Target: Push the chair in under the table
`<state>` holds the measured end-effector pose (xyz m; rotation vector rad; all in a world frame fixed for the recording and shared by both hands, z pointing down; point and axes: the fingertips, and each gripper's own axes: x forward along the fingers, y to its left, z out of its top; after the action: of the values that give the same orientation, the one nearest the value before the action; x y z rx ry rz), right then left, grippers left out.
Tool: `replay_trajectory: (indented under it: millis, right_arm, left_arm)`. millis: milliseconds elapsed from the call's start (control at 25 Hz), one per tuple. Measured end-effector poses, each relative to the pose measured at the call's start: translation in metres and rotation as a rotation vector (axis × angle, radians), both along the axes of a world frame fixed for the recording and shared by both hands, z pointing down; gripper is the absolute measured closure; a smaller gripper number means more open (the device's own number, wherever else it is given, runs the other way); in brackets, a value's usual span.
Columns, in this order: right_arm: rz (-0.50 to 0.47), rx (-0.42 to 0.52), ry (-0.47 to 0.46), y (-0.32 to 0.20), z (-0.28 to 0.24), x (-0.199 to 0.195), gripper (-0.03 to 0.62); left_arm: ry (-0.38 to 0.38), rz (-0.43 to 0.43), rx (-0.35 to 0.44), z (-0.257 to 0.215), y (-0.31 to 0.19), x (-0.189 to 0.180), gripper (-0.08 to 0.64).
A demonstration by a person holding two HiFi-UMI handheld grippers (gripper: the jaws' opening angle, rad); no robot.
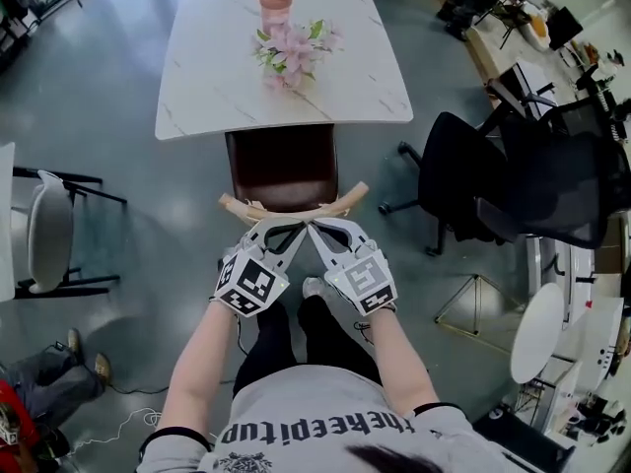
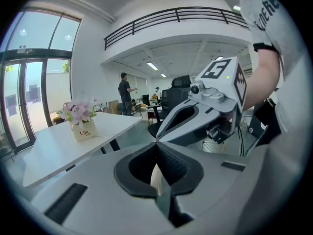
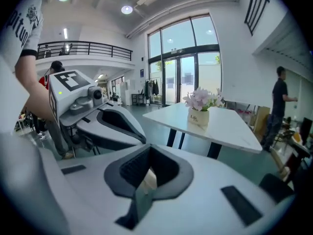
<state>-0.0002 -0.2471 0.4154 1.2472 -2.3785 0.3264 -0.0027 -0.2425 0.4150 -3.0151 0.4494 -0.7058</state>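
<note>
The chair's brown seat (image 1: 284, 166) reaches partly under the white marble table (image 1: 197, 77). Its curved wooden backrest (image 1: 242, 208) faces me. My left gripper (image 1: 293, 231) and right gripper (image 1: 314, 229) hang side by side just on my side of the backrest, tips nearly touching each other. Both are shut. In the left gripper view my left gripper (image 2: 157, 146) has its jaws together, with a pale sliver showing in the hollow behind the tips. The right gripper view shows my right gripper (image 3: 148, 150) the same way. A pot of pink flowers (image 1: 291, 52) stands on the table.
A black office chair (image 1: 493, 180) stands right of the table. A white chair (image 1: 49, 235) is at the left, a round white table (image 1: 537, 333) at lower right. Someone's feet (image 1: 84, 353) rest at lower left. People stand far off (image 2: 123, 93).
</note>
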Motion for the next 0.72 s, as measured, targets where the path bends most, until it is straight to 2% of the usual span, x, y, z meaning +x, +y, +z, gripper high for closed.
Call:
replay_trajectory:
  millis: [440,720]
  right_arm:
    - [0.077,0.186,-0.121,0.01,-0.098,-0.023,0.581]
    - [0.083,0.273,-0.153,0.021,-0.136,-0.042,0.581]
  left_arm:
    - [0.254,-0.011,0.029,-0.108,0.011,-0.027,0.545]
    - [0.347,-0.008,0.064,-0.148,0.02,-0.047,0.545]
